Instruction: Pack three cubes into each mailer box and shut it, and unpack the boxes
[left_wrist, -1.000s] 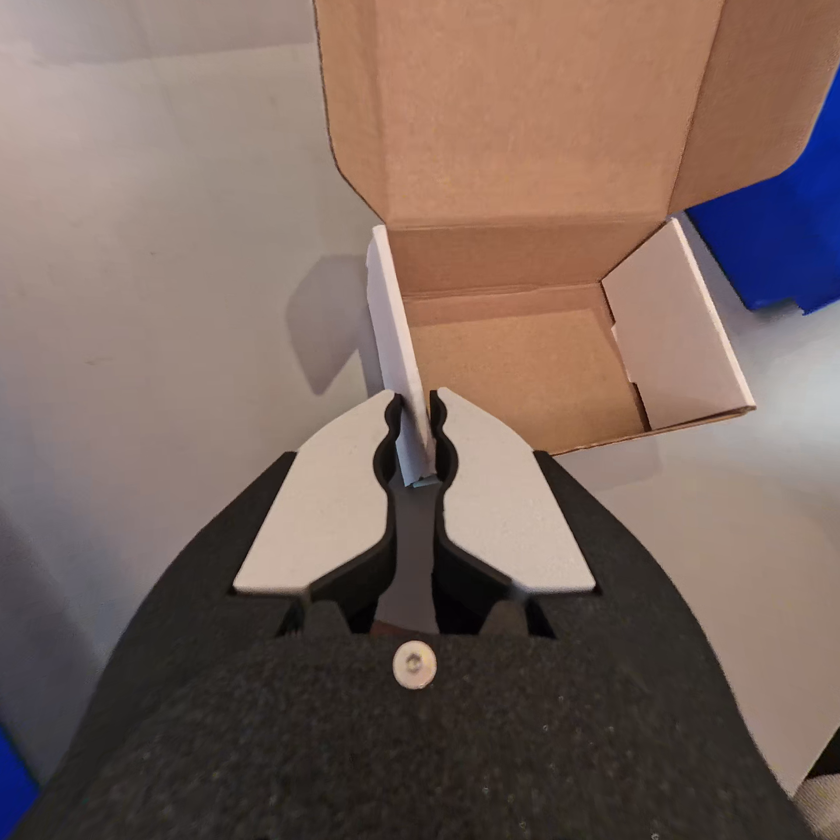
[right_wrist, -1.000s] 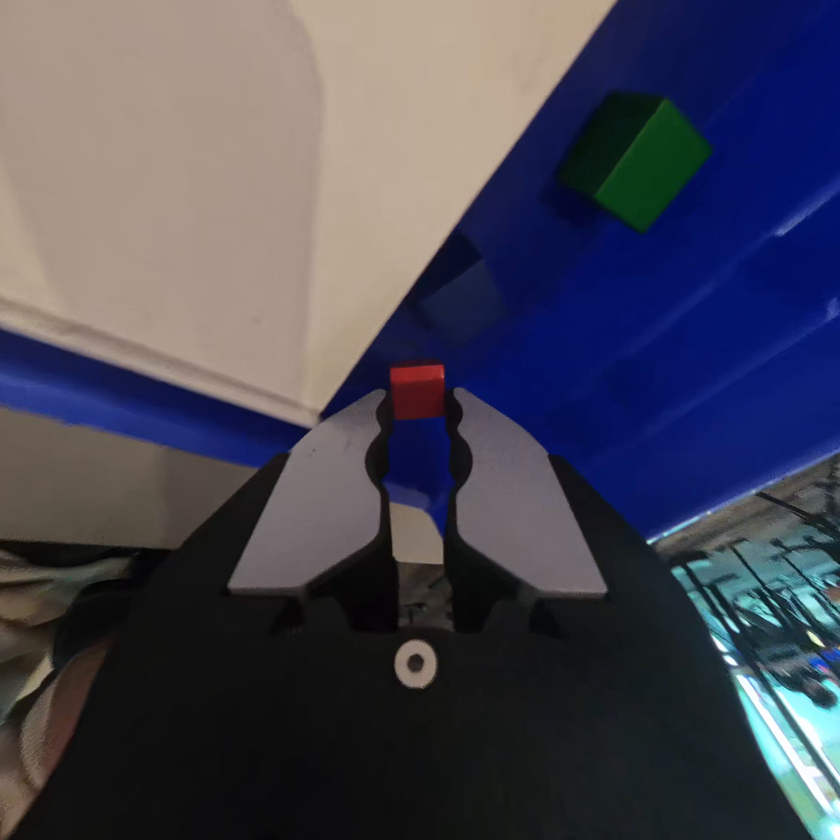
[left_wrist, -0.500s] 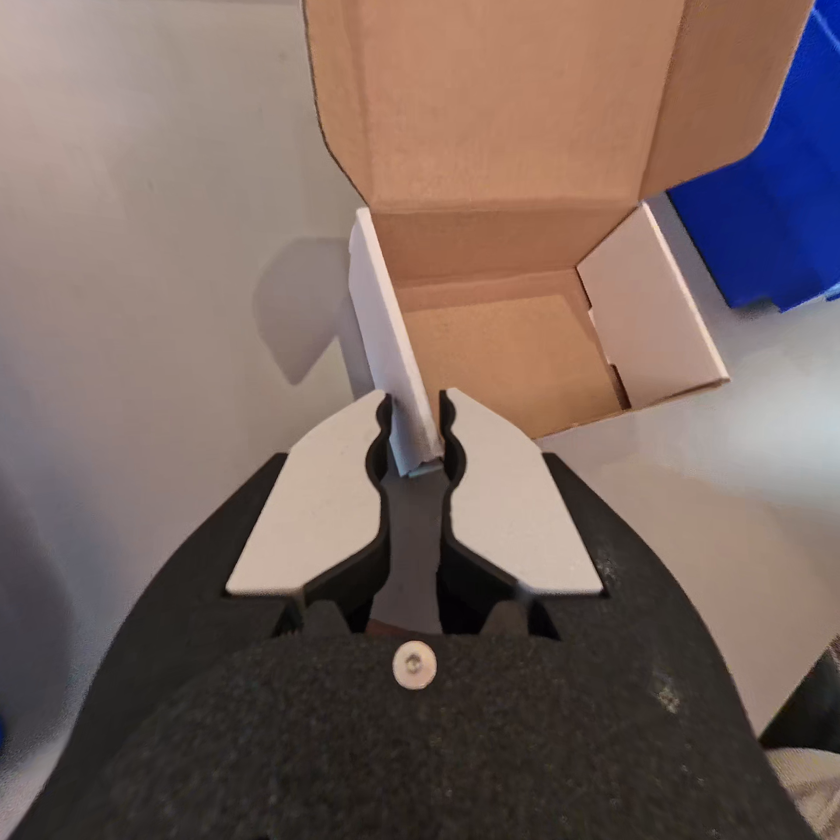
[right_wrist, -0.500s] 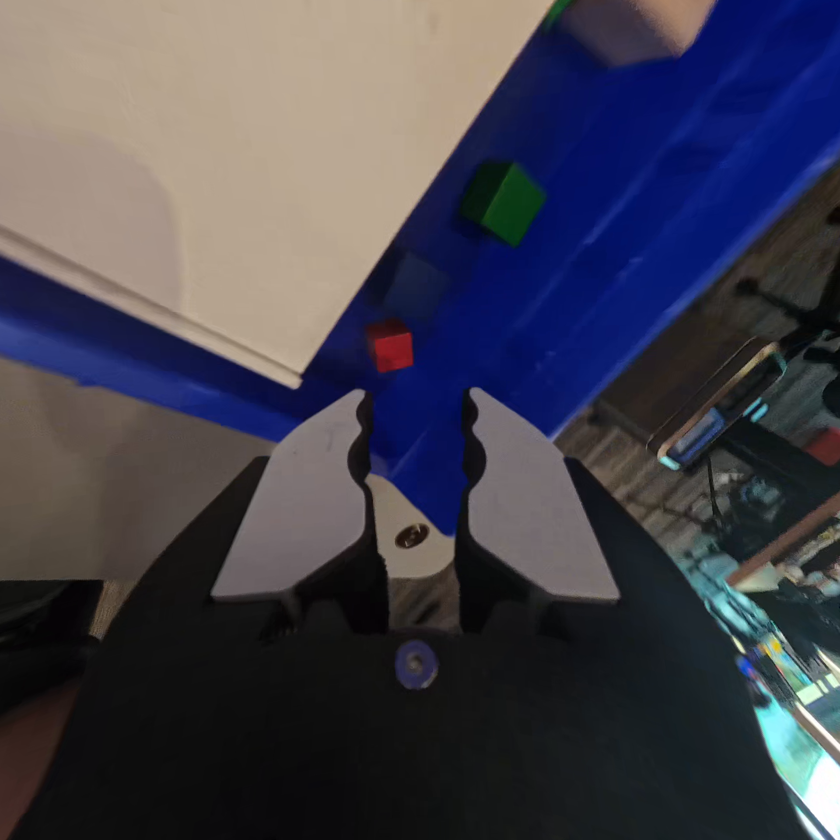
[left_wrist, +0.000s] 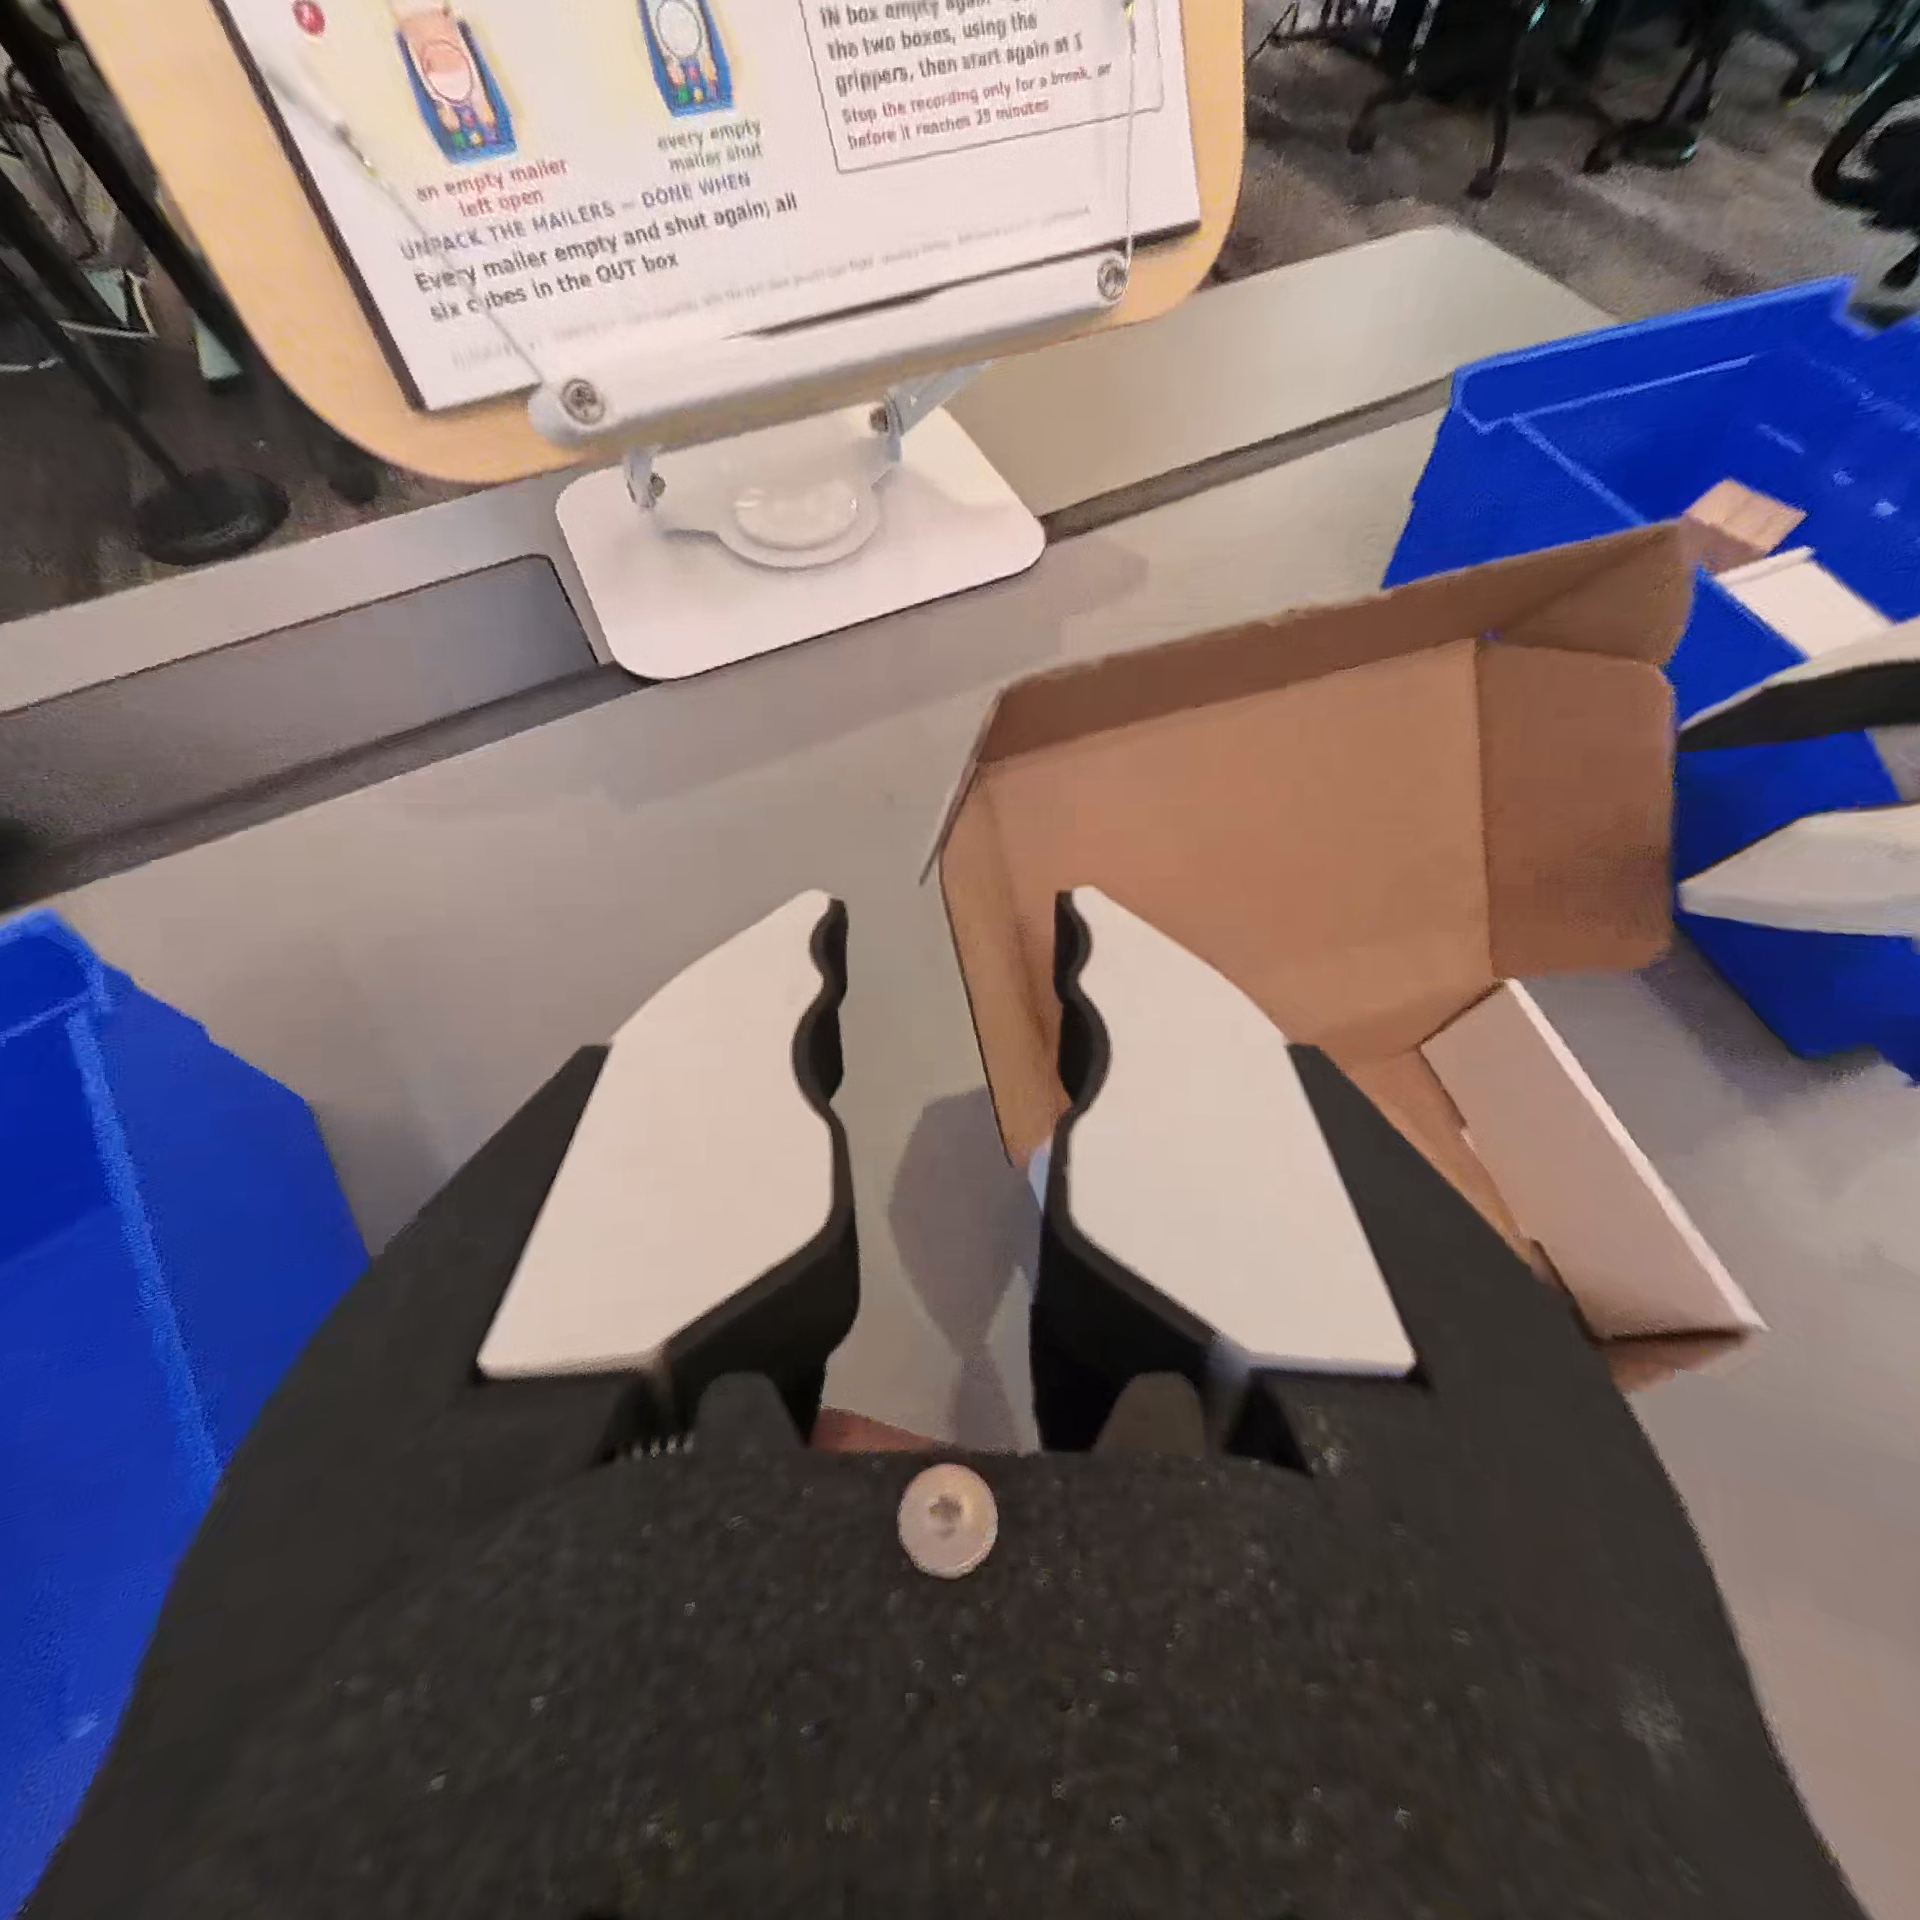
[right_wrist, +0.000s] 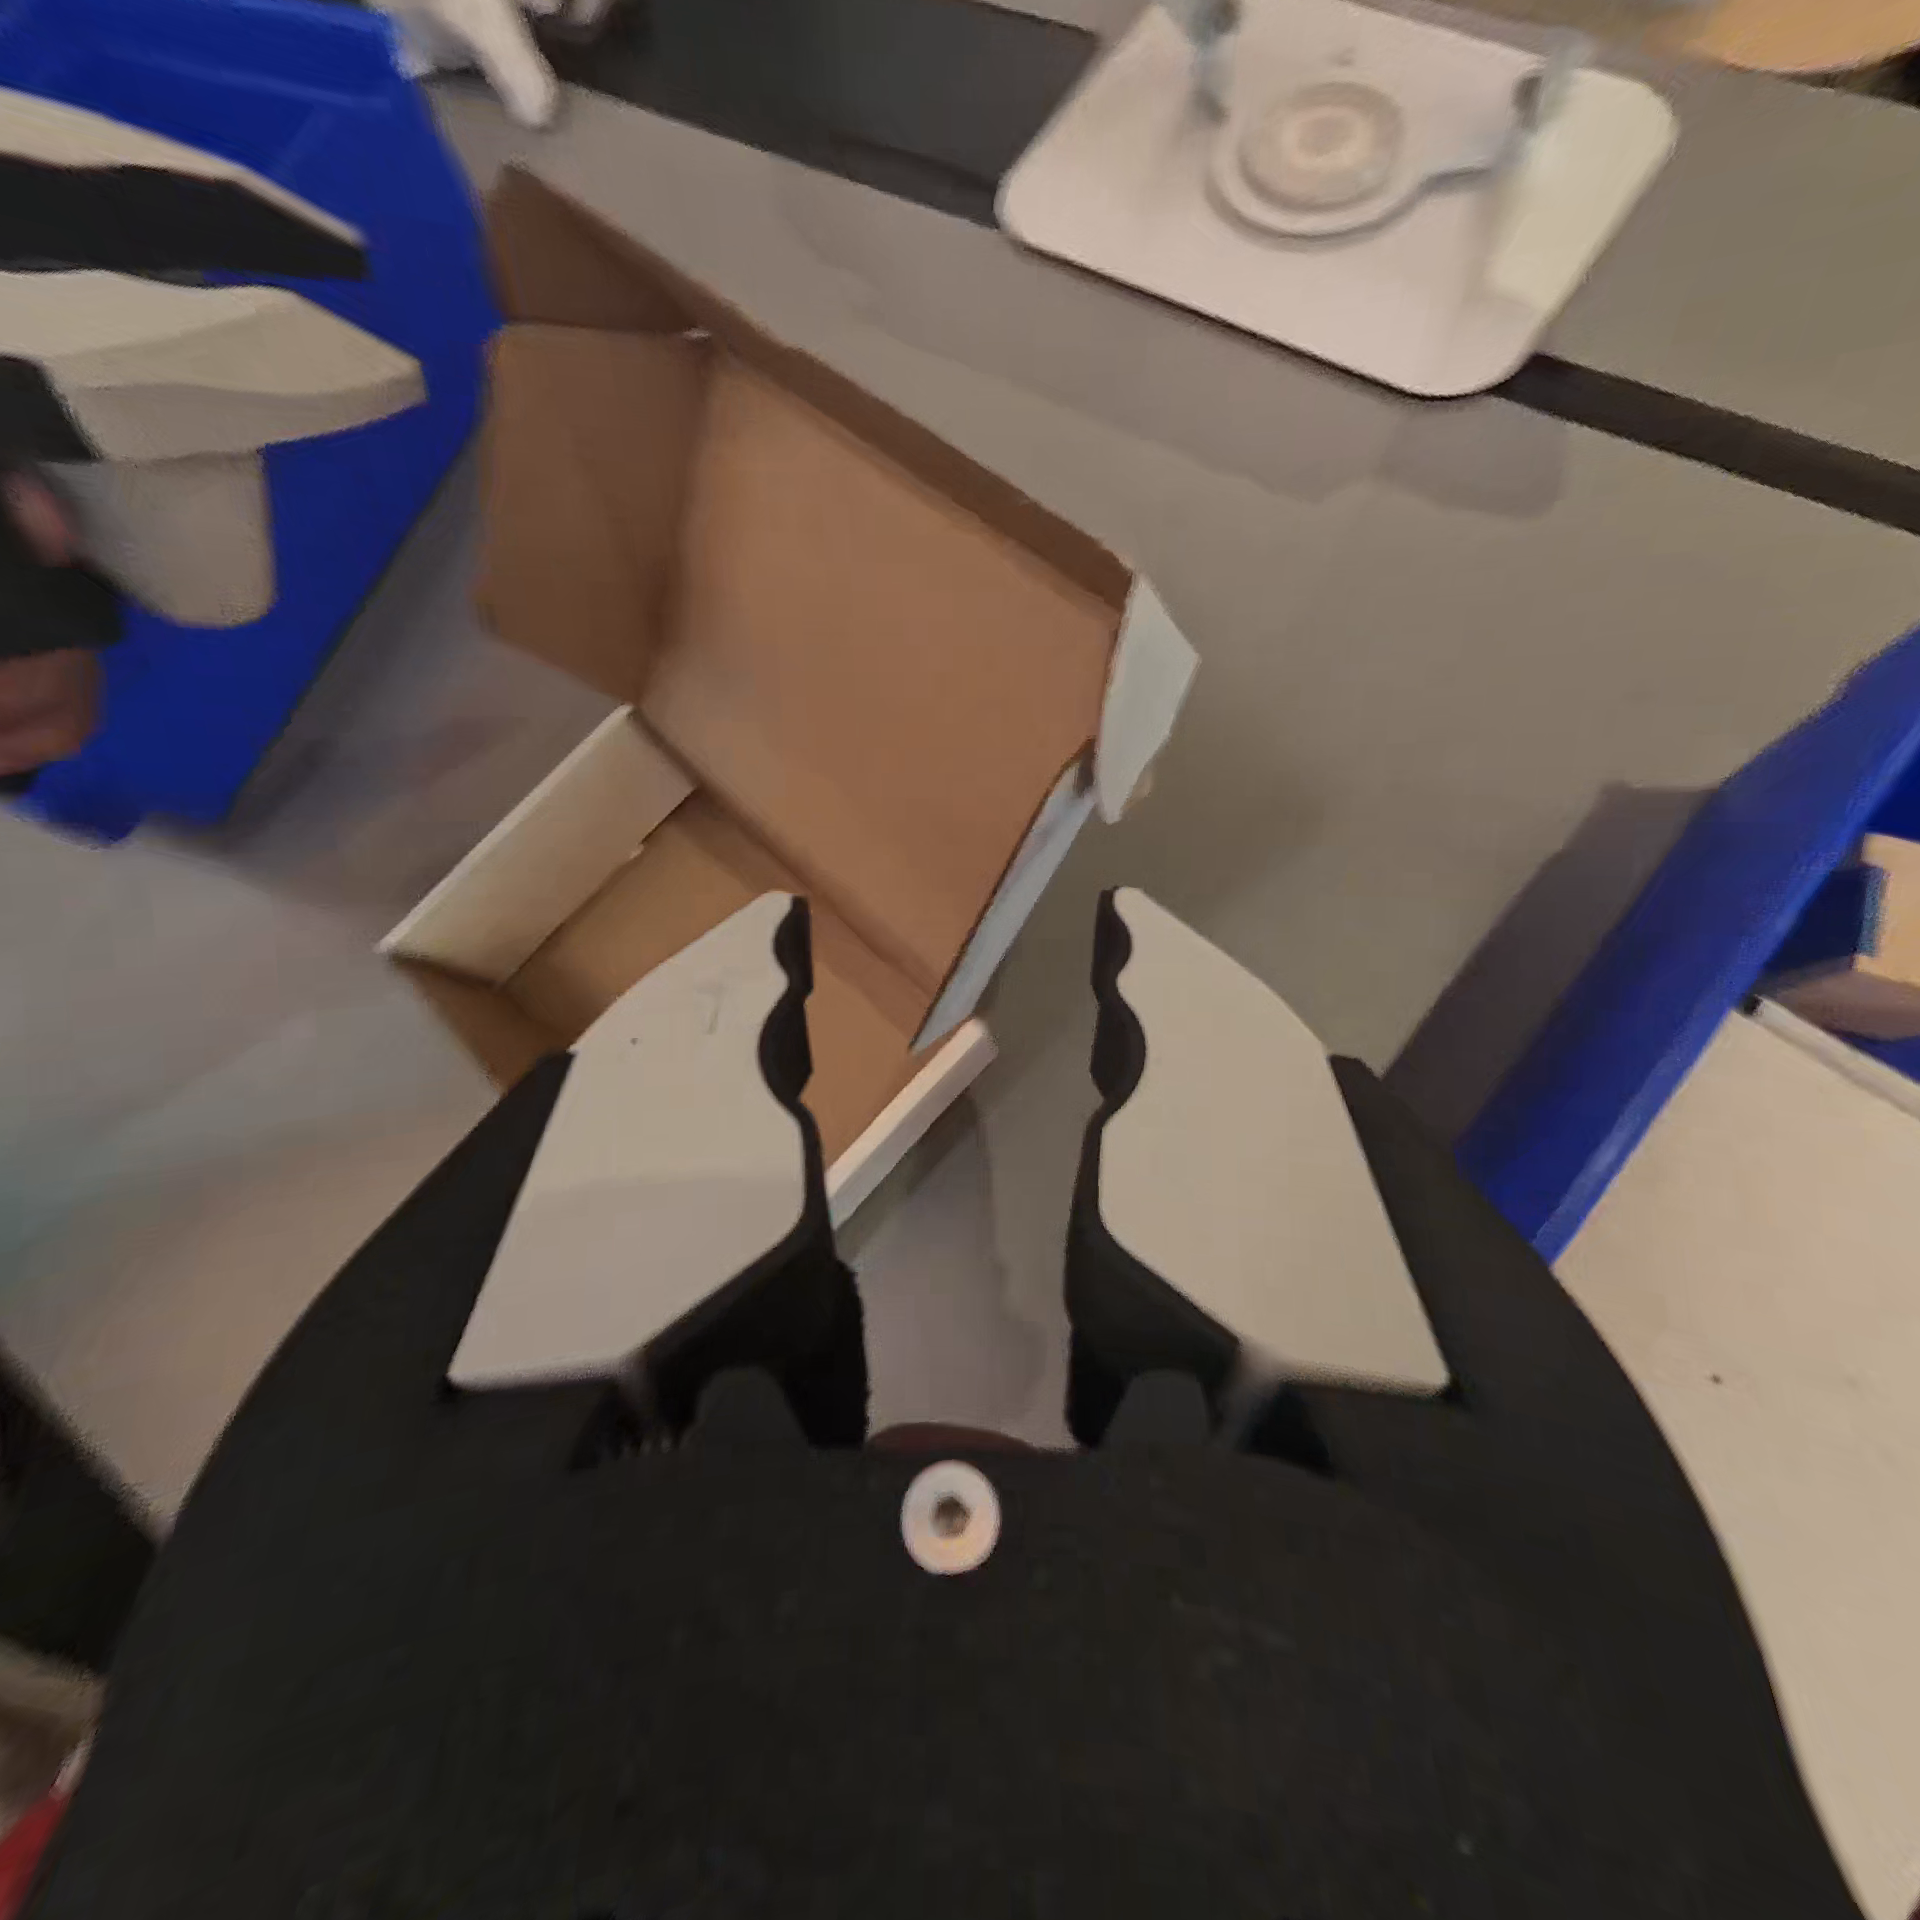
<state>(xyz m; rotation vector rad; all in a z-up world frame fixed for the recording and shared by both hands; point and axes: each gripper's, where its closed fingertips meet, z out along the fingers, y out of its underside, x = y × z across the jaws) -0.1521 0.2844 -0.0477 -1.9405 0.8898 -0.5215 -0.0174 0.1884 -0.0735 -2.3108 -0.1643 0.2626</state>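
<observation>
A: Item one, left gripper (left_wrist: 948, 914)?

B: Jaws parted, nothing between them, only grey table (left_wrist: 520, 883) in the gap. It sits low at 6 o'clock of its own view. It also shows, blurred, at 9 to 10 o'clock of the right wrist view.

A: Item two, right gripper (right_wrist: 951, 914)?

B: Jaws spread wide, holding nothing. Its pale fingers (left_wrist: 1808, 883) enter the left wrist view at 3 o'clock, over a blue bin.

A: Item three, the mailer box (left_wrist: 1299, 862)?

B: One, open, on the table. White outside, brown cardboard inside. Lid raised, side flaps loose. In the left wrist view it lies at 2 to 3 o'clock of the left gripper's tips, its near left edge just beside the right-hand finger; whether they touch I cannot tell. In the right wrist view the box (right_wrist: 831, 644) lies at 11 o'clock of the right gripper's tips, with the left-hand finger overlapping its near corner. No cube shows in the visible part of its floor.

A: Remaining stock?

B: Blue bin (left_wrist: 135, 1195) at 8 to 9 o'clock of the left wrist view. Second blue bin (left_wrist: 1621, 436) at 2 o'clock, holding pale items too blurred to name. Instruction board (left_wrist: 727, 208) on a white stand base (left_wrist: 800, 561) at 12 o'clock, at the table's far edge.
</observation>
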